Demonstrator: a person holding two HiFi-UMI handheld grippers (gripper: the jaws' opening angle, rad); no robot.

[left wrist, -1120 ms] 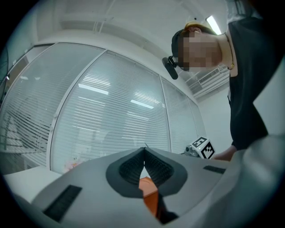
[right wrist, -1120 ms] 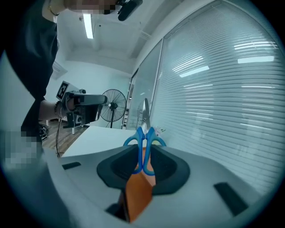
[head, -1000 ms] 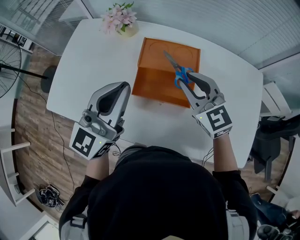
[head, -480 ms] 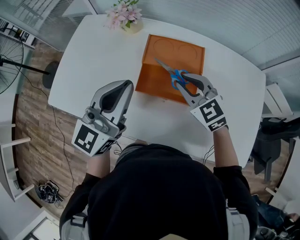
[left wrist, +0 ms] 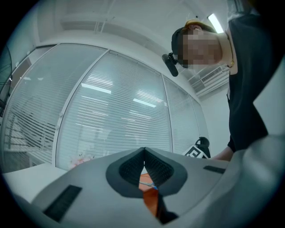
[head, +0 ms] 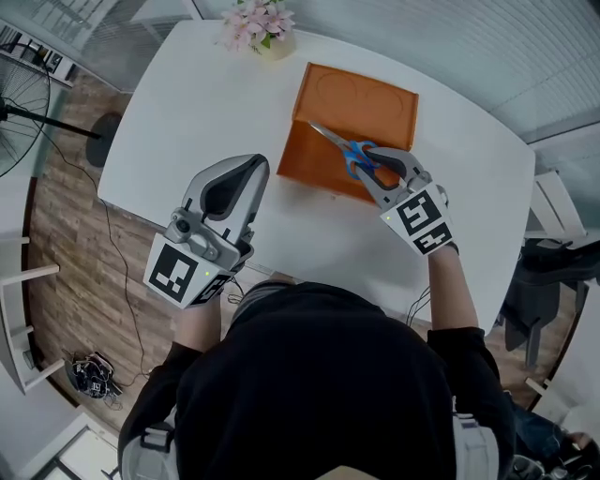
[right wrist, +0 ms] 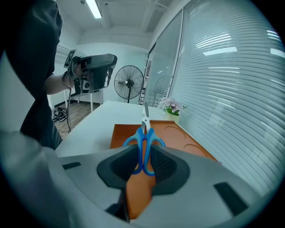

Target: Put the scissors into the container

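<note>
Right gripper (head: 367, 165): pinching the scissors (right wrist: 143, 132) by the blue handles, 1 pad on each side; blades shut and pointing away, out past the tips.
Why that grip: likely because the handles are the thickest part and give the pads something to bite on; sharp end kept away from the person.
Scissors' place: up in the air over the near part of the container (head: 367, 86), blade tip aimed toward its far-left side; not resting on anything, as far as the views show.
Container: orange, shallow, 2 round recesses in the far half; sitting on the white table (head: 202, 103), with flowers (head: 260, 22) just past its far-left corner.
Left gripper (head: 254, 166): pads pressed together at the tips, nothing between them; held above the table, well to the left of the container, probably parked clear of the drop.
Stage, as a judgement: carry about finished; lowering and release not yet done.
Next move calls for: lowering flat before spreading the pads.
Risk: tip-first drop, or snagging the near wall.
</note>
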